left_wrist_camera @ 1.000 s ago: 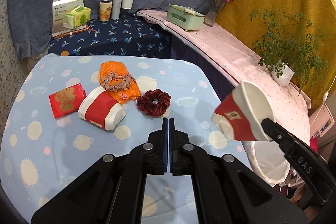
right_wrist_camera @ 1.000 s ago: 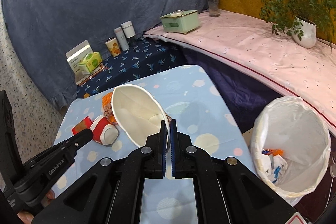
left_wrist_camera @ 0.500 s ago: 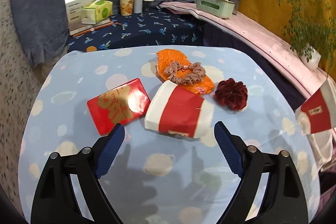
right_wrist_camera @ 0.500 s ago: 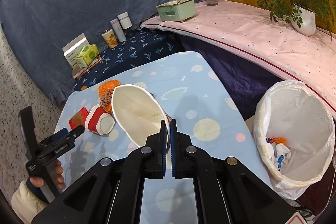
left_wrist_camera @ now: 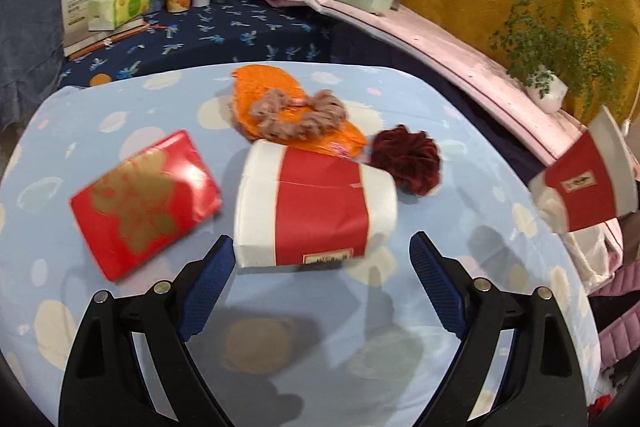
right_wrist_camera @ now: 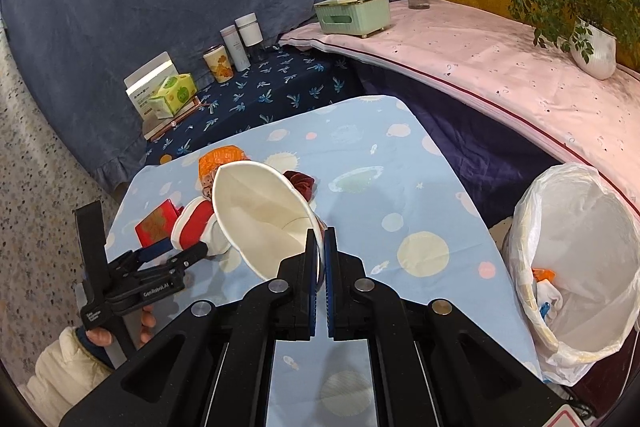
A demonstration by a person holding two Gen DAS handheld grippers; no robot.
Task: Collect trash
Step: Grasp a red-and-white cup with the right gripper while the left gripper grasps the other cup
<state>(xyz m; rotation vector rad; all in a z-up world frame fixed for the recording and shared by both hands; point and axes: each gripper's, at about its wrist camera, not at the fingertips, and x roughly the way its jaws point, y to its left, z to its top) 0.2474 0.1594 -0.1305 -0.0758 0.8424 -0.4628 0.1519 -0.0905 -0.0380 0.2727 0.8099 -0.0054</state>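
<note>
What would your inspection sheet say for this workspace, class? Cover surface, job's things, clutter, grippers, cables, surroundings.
Surface: table under blue patterned cloth.
Job's things: crushed cup lying on its side; held cup; lined bin beside table, holding some trash.
Clutter: red packet, orange wrapper, two scrunchies.
Grippers: left gripper open before crushed cup; right gripper shut on held cup.
Cables: nothing seen.
Surroundings: tissue box, potted plant.

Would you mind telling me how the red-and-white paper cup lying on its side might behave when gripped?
The red-and-white paper cup already looks flattened, so it probably crushes further. Its thin paper suggests it is light. The open left gripper could nudge it into a roll.
</note>
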